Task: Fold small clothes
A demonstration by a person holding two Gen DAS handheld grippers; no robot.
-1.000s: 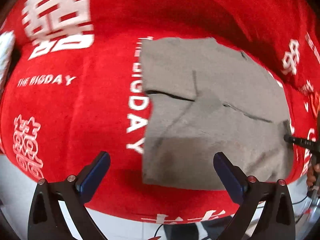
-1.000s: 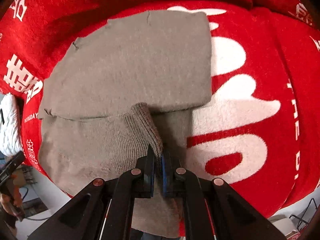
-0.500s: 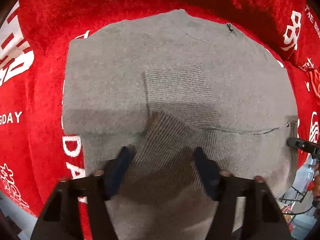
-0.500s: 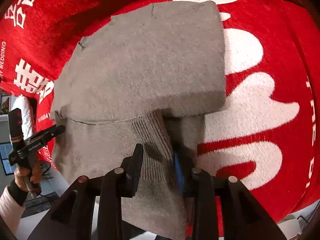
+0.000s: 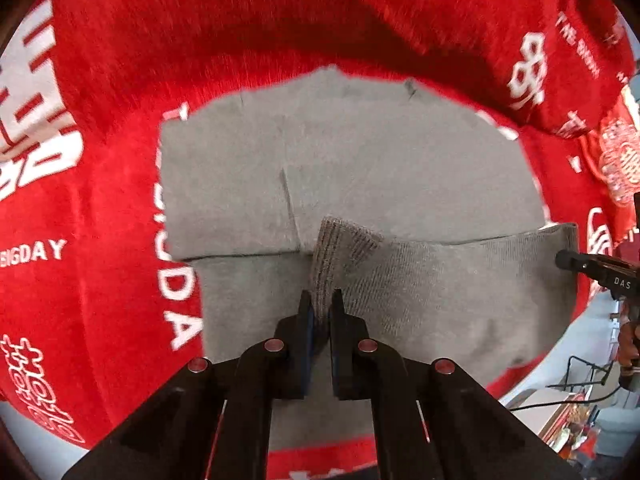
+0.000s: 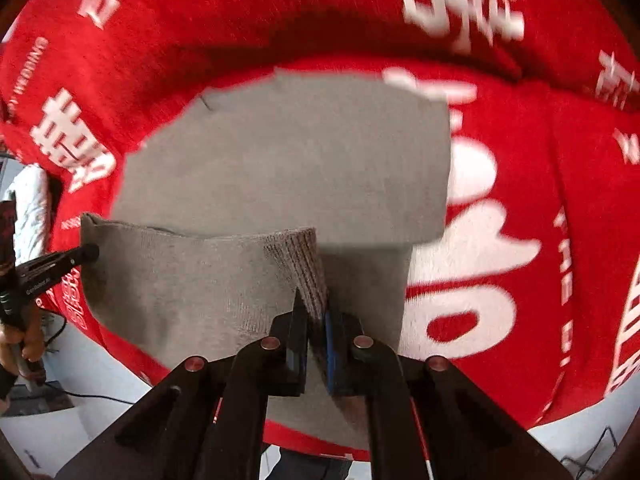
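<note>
- Left wrist view: the left gripper fills the 6 o'clock edge, its jaws clamped on a ribbed cuff of the grey sweater; the pinched knit rises from between the pads toward 12 o'clock
- Right wrist view: the right gripper sits at 6 o'clock, its jaws pressed together on another ribbed cuff of the same grey sweater, a blue pad showing on the right-hand finger
- Just beyond each grip, the lower layer of the sweater lies flat, with a folded upper panel resting on top of it toward 12 o'clock
- At 3 o'clock in the left view, the tip of the right gripper touches the sweater's edge; at 9 o'clock in the right view, the tip of the left gripper touches the opposite edge
- The sweater lies on a red blanket printed with white characters and lettering, which surrounds it from 9 through 12 to 3 o'clock
</note>
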